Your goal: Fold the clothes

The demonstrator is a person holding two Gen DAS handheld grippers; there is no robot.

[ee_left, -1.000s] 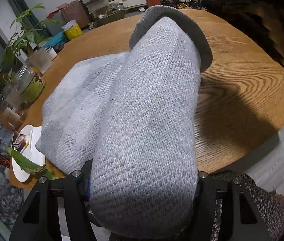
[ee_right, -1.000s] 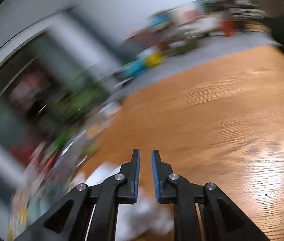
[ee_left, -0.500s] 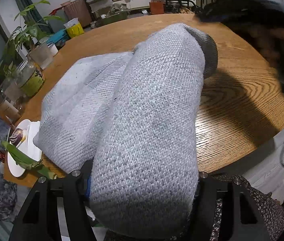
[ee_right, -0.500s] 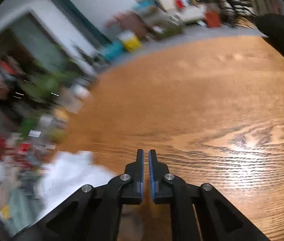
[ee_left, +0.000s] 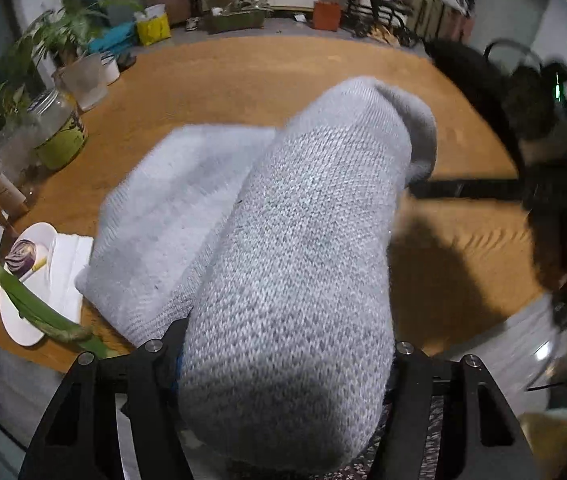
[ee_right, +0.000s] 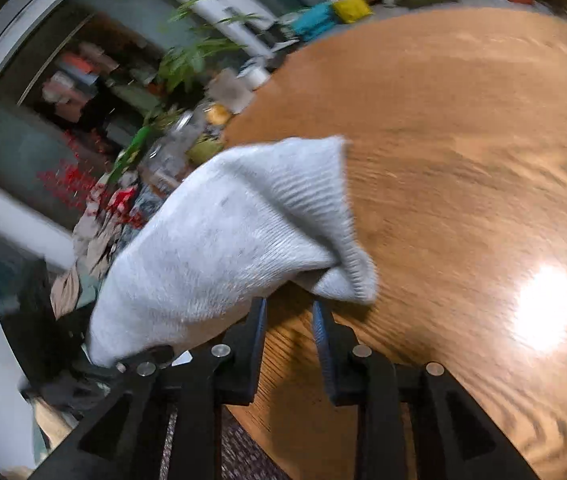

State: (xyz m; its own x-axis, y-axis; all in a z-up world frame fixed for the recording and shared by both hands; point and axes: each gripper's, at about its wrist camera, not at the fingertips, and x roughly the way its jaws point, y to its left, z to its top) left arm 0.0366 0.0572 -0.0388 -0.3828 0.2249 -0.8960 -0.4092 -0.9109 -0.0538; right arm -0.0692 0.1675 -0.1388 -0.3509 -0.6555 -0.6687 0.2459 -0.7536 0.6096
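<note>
Sweater point(ee_left: 291, 264), soft and limp, bulged between your left gripper point(ee_left: 283, 364) fingers, clenched there. Your right gripper point(ee_right: 288, 312) was opening, empty, just below the hanging cuff point(ee_right: 343, 276); pinch that.

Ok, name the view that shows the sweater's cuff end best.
Right wrist view: the ribbed cuff end droops just ahead of the opening, empty right gripper. The left wrist view shows it only beyond the bulky sleeve in the left gripper.

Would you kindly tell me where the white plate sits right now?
In the left wrist view, the white plate sits at the wooden table's lower-left edge, left of the grey sweater.
</note>
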